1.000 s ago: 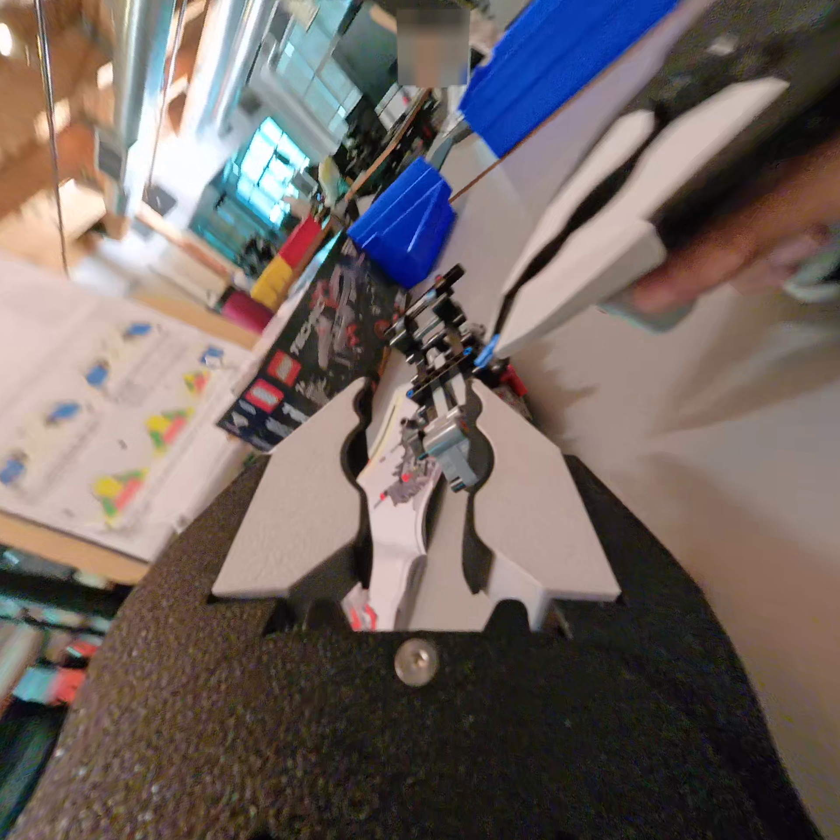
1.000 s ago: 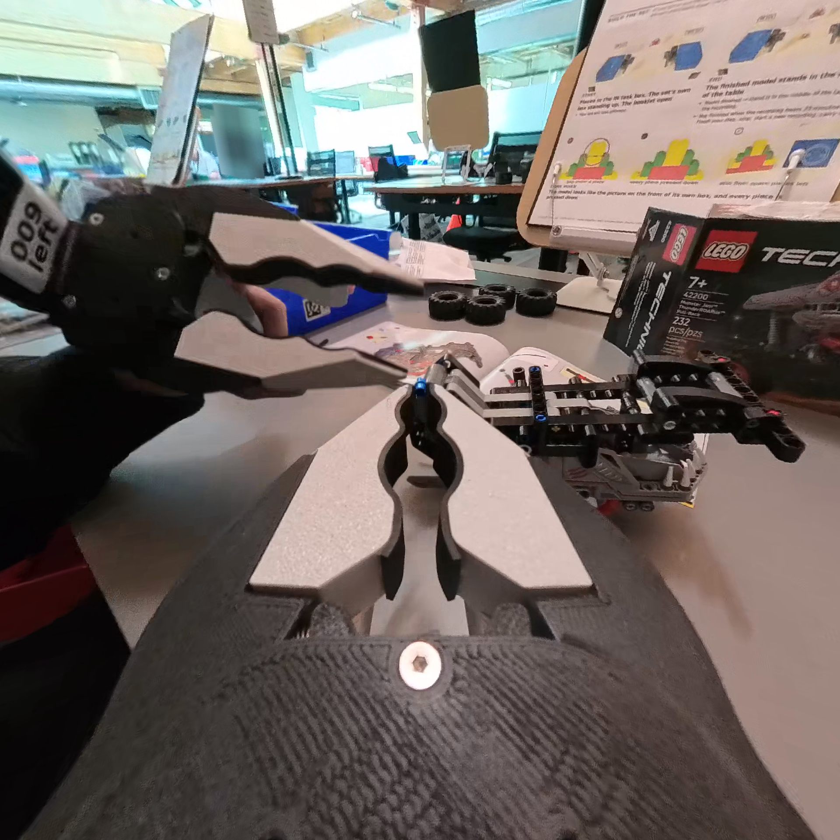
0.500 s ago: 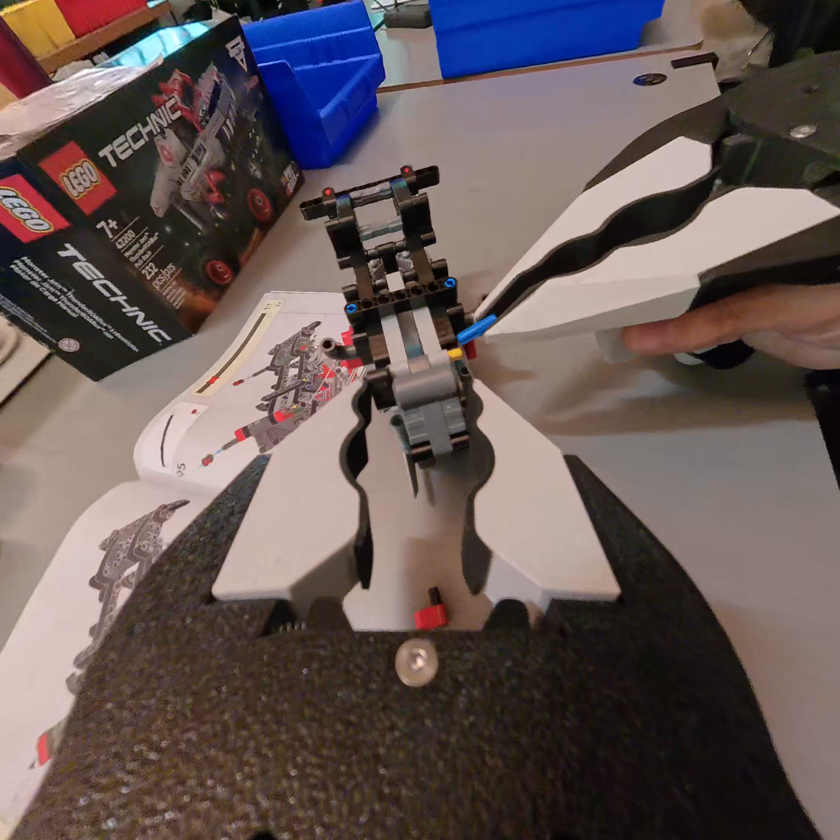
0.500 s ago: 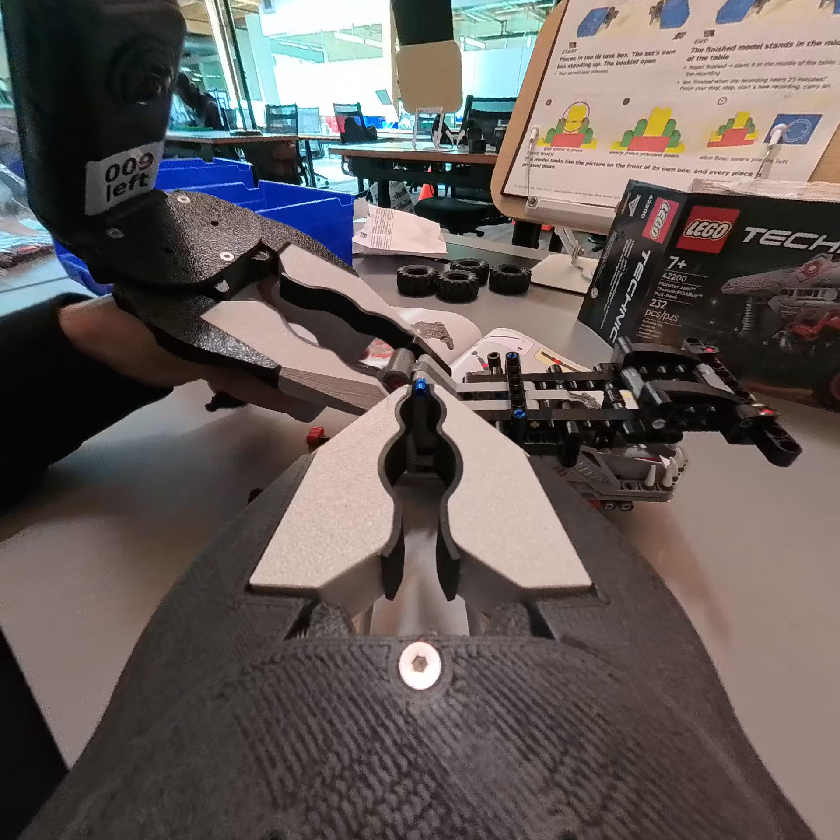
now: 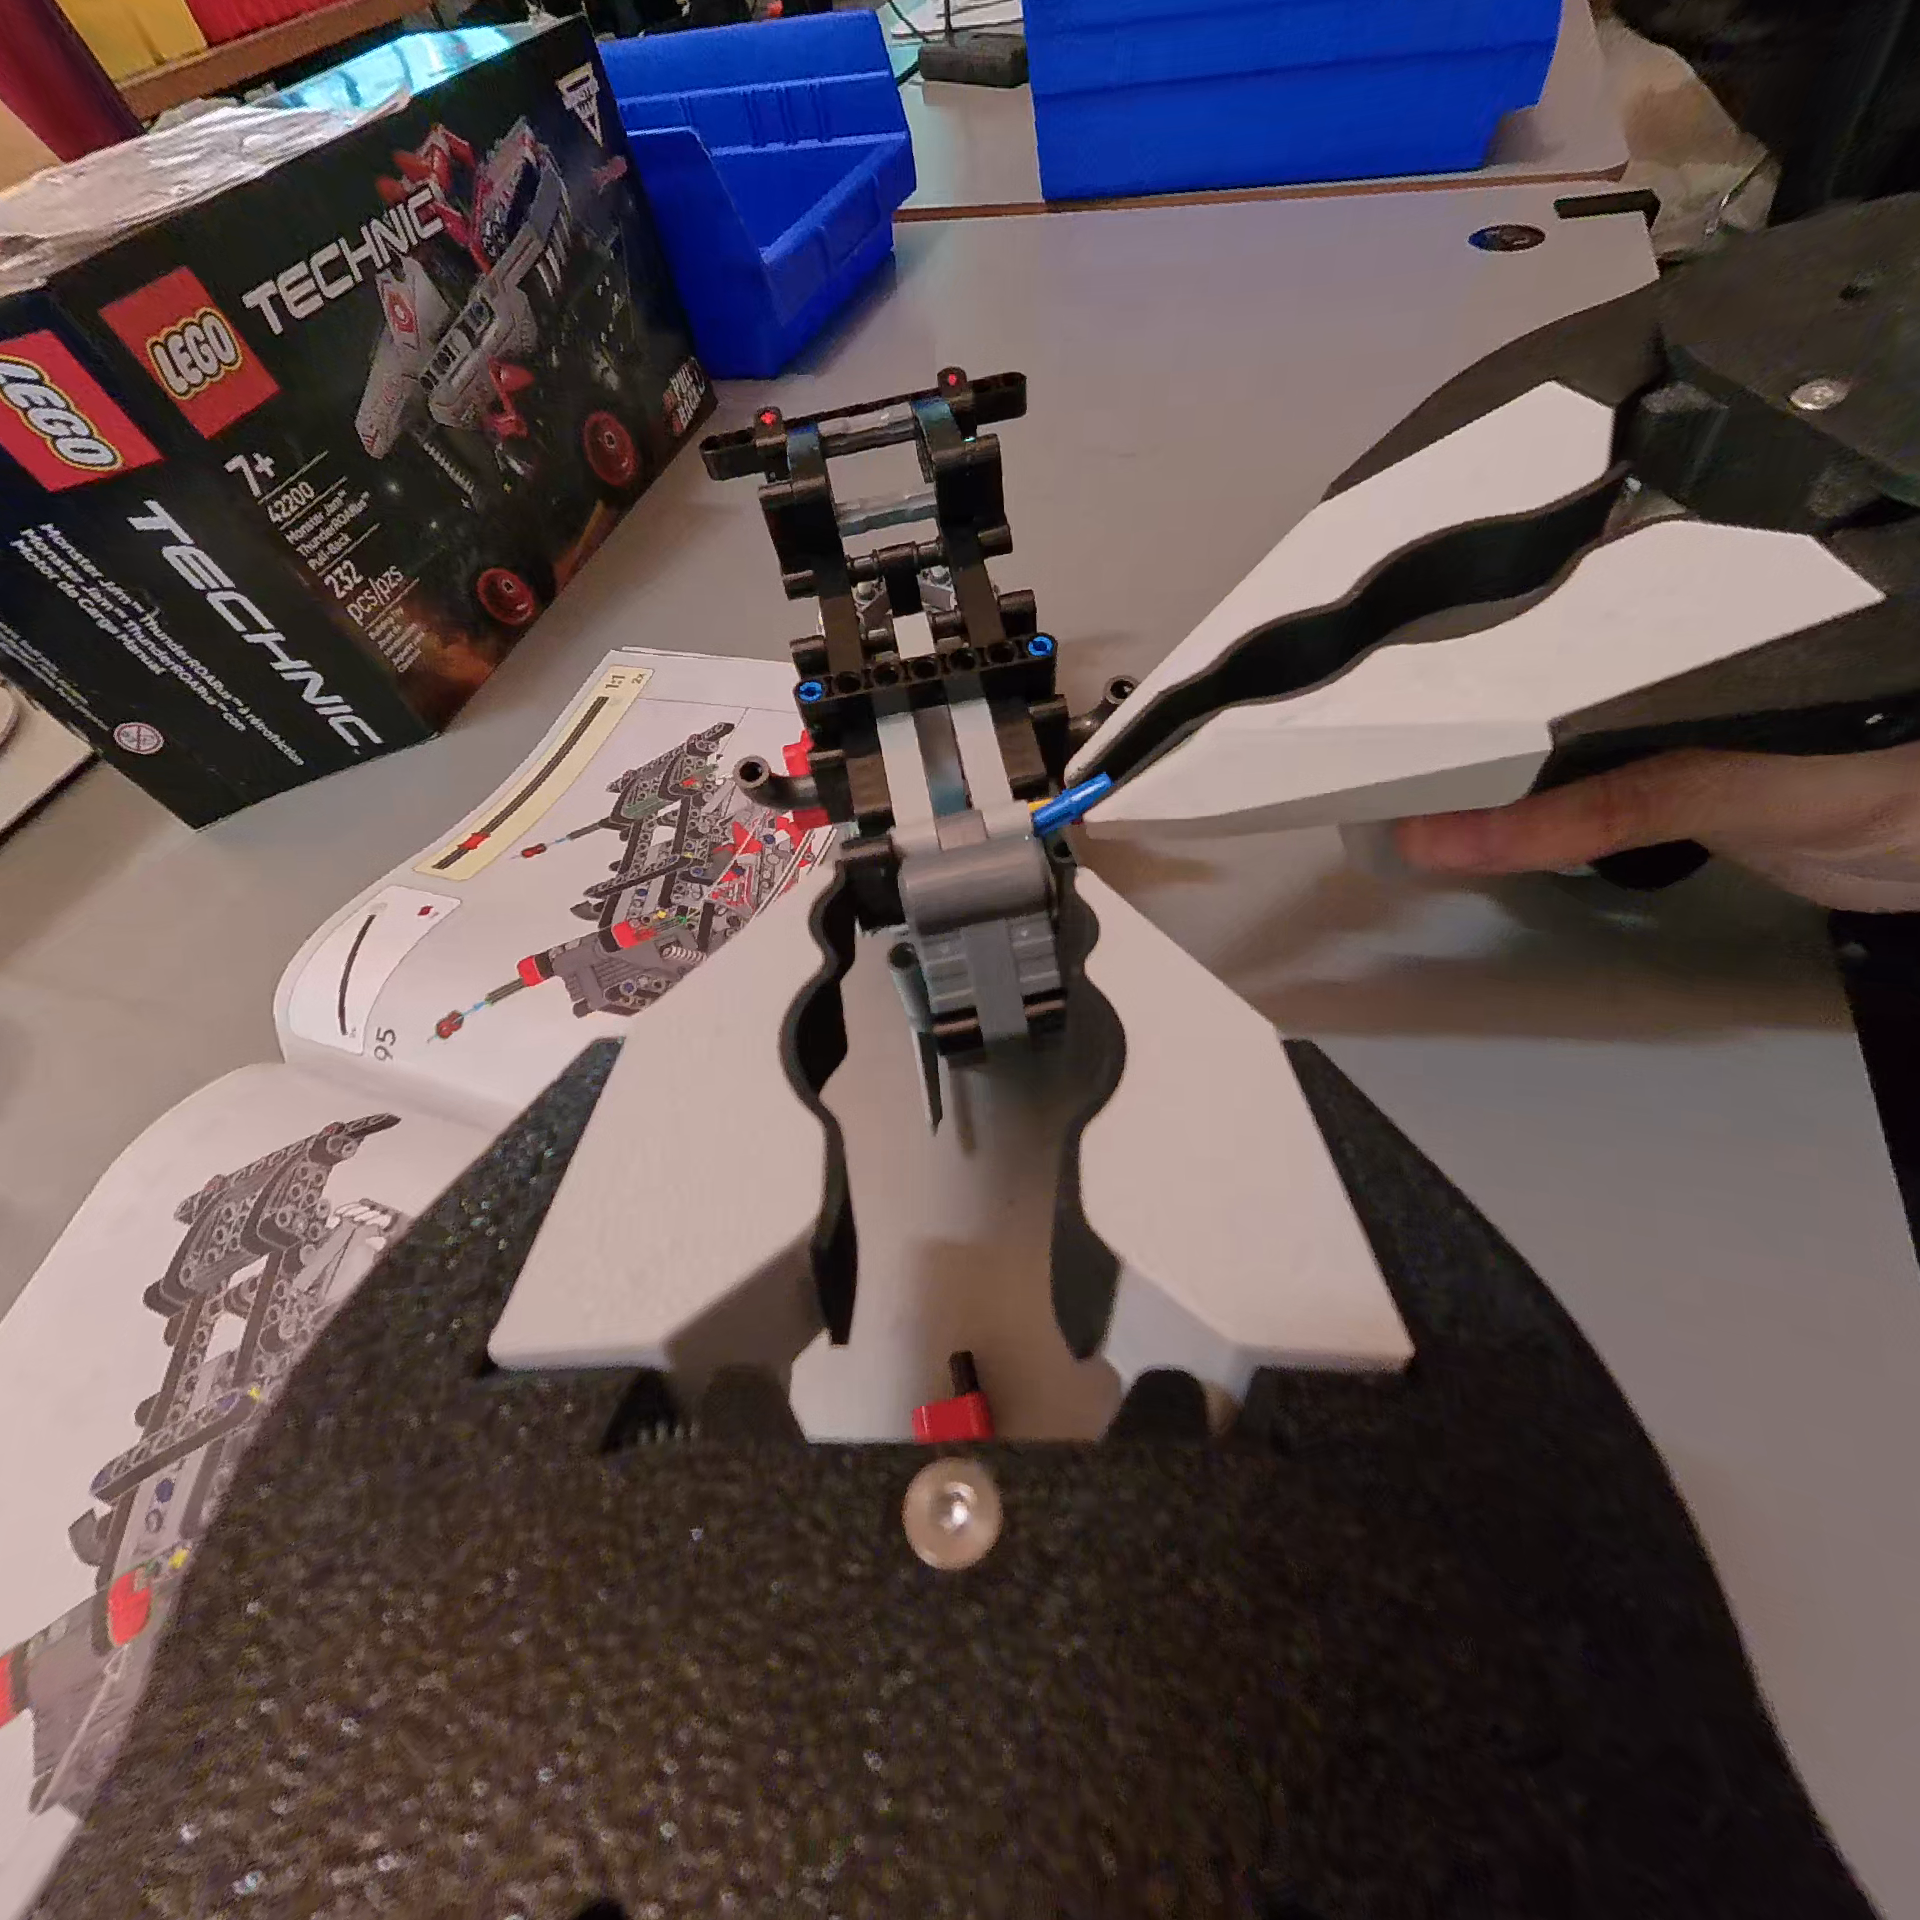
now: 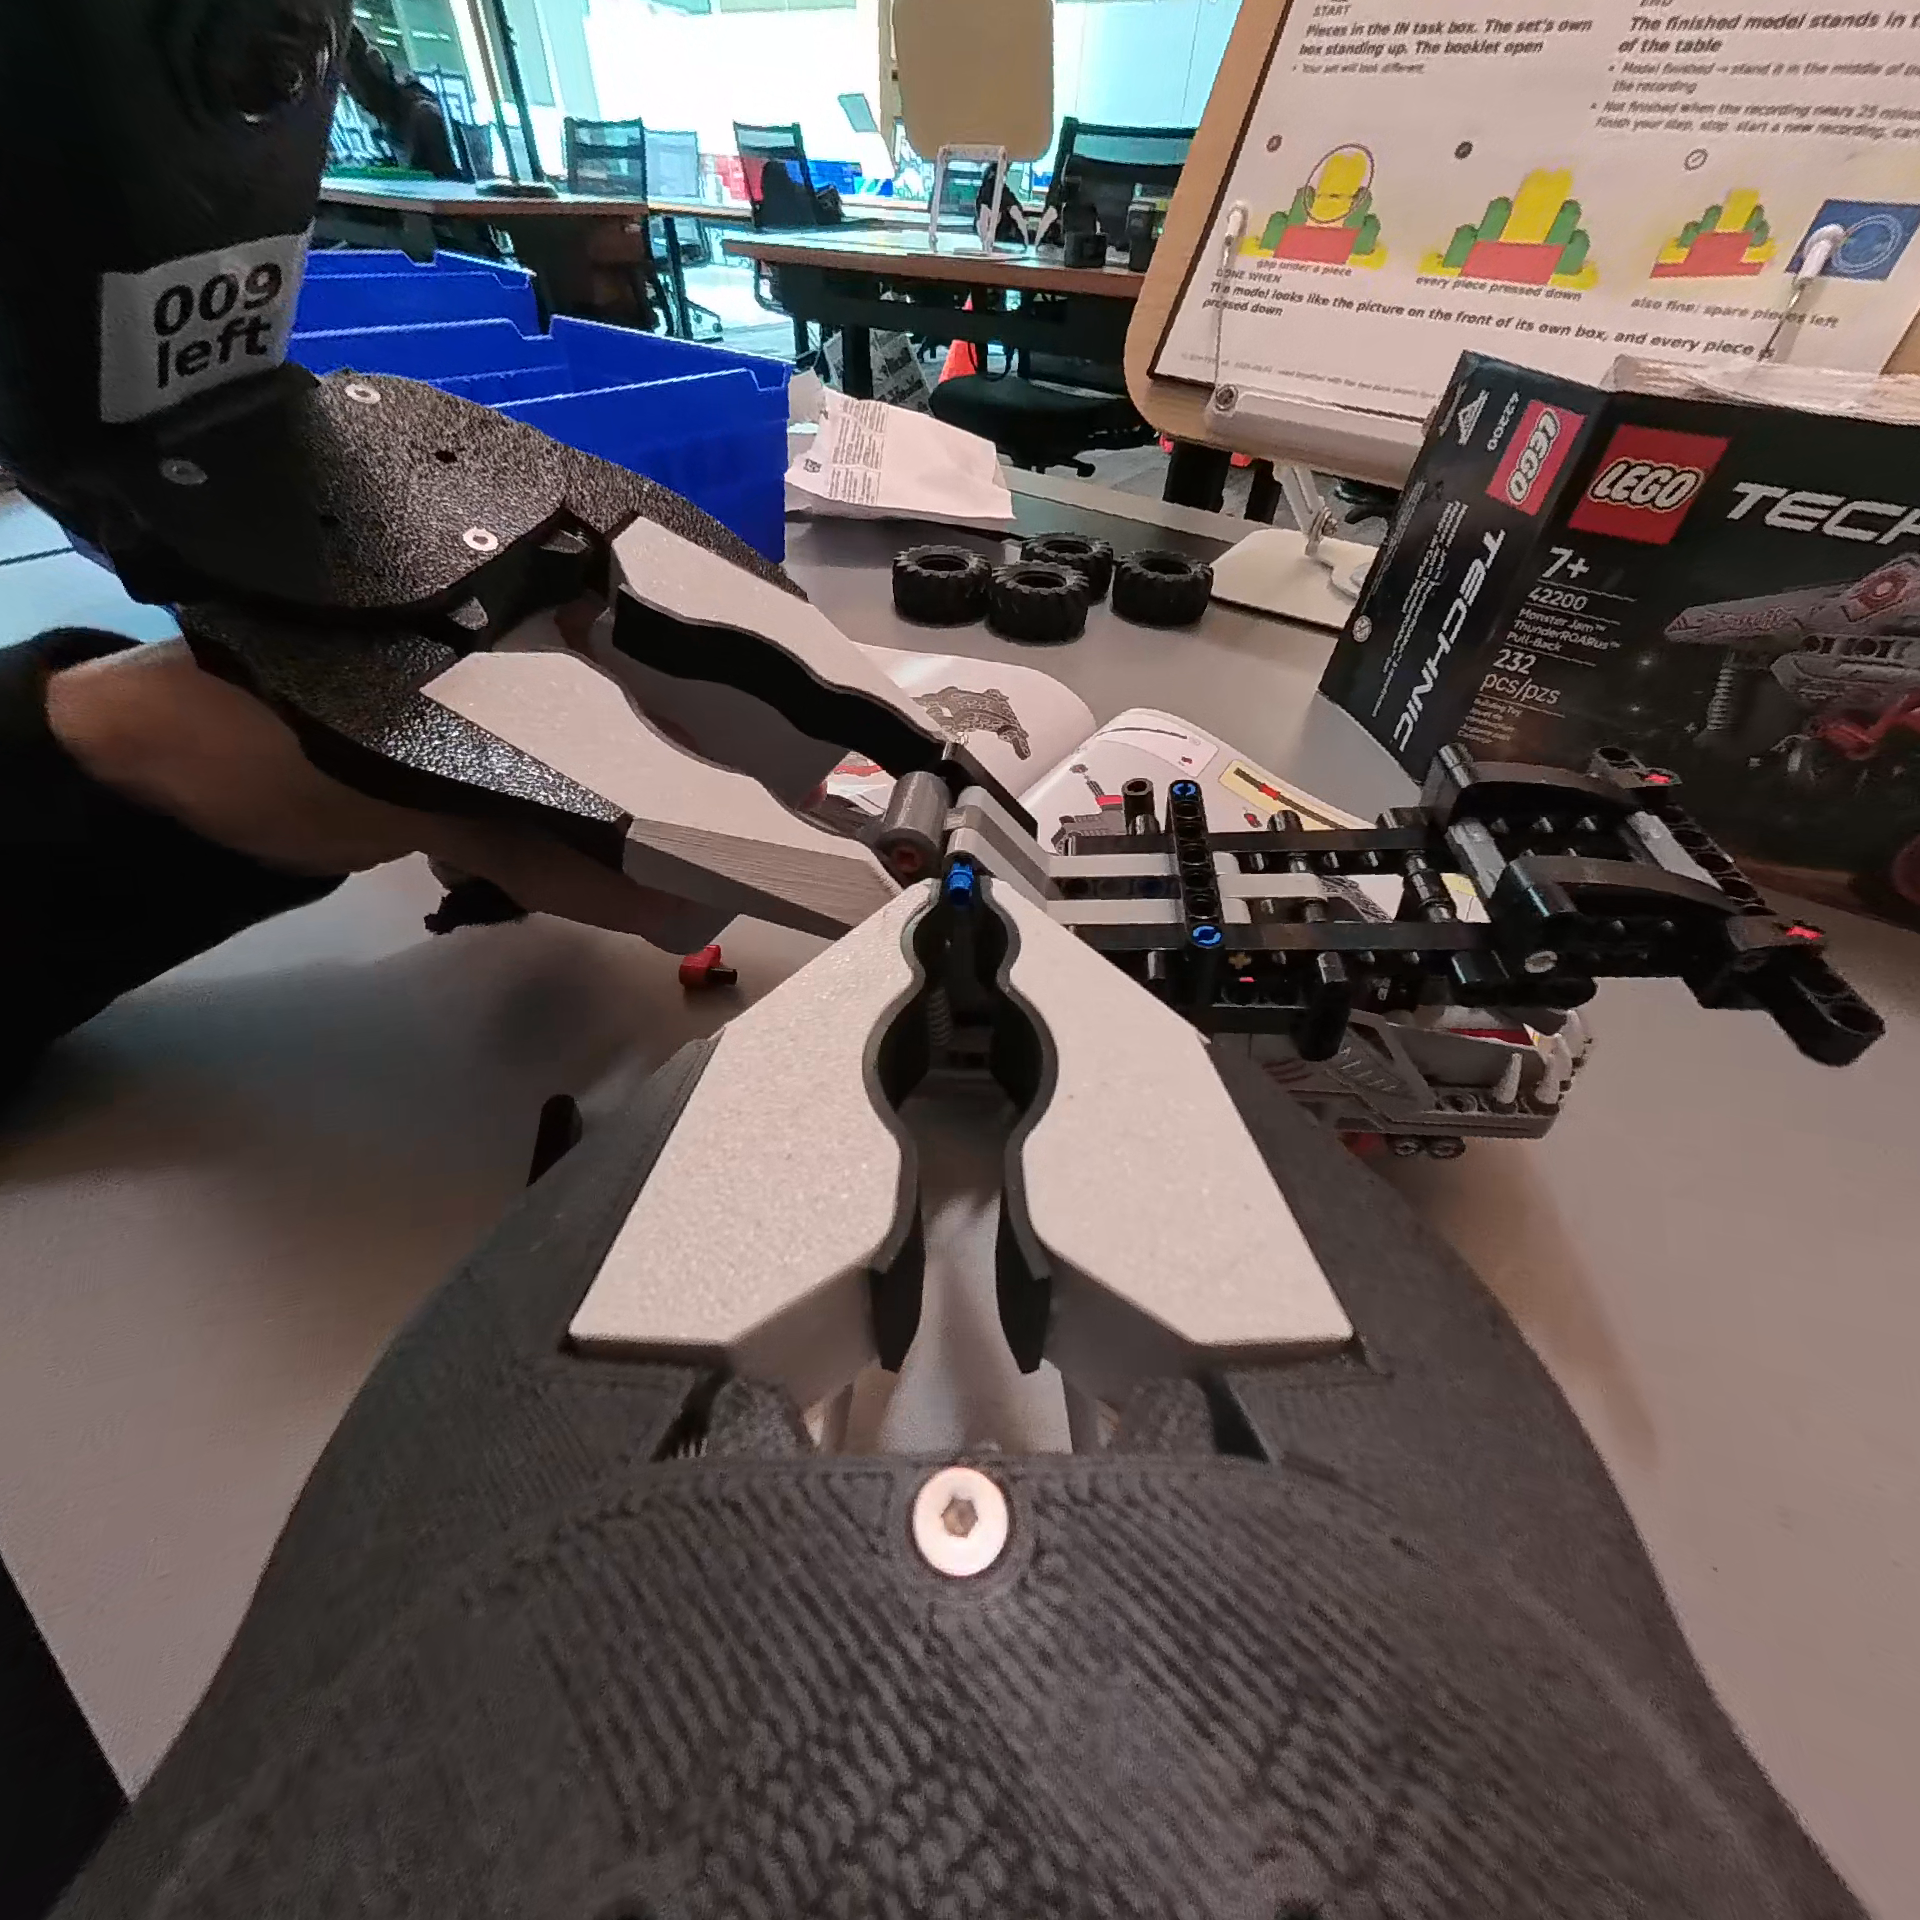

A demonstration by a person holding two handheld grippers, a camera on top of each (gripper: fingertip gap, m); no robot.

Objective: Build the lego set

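Left wrist view: the left gripper [image 5: 951,904], grey fingers w/ black wavy pads, is pinching the grey block end of the half-built black-and-grey lego frame [image 5: 914,623]. The frame runs straight away from the camera, its far end a black cross beam w/ red pins. From the right comes the right gripper [image 5: 1086,800], tips pressed together on a small blue pin [image 5: 1068,805], whose free end sits at the side of the frame just above the grey block; can't tell if it's seated. A hand [image 5: 1662,831] shows under that gripper. On the grey table [image 5: 1351,416]: an open instruction booklet [image 5: 499,883] to the left under and beside the frame, a dark lego box [image 5: 260,499] standing behind it, blue plastic bins [image 5: 769,177] at the back. A small red piece [image 5: 951,1413] lies on the table, seen between the bases of the left fingers.

Right wrist view: the right gripper [image 6: 958,899] is closed on the blue pin [image 6: 958,881], upright at its tips. Left gripper [image 6: 914,821] enters from the left, clamped on the frame's grey end. The frame [image 6: 1403,914] stretches rightward, held above the table [image 6: 312,1091]. Four black rubber tyres [image 6: 1039,587] sit in a cluster farther back, near the lego box [image 6: 1662,623]. A white instruction board [image 6: 1558,187] stands behind the box. Red piece [image 6: 707,968] lies on the table below the left gripper.
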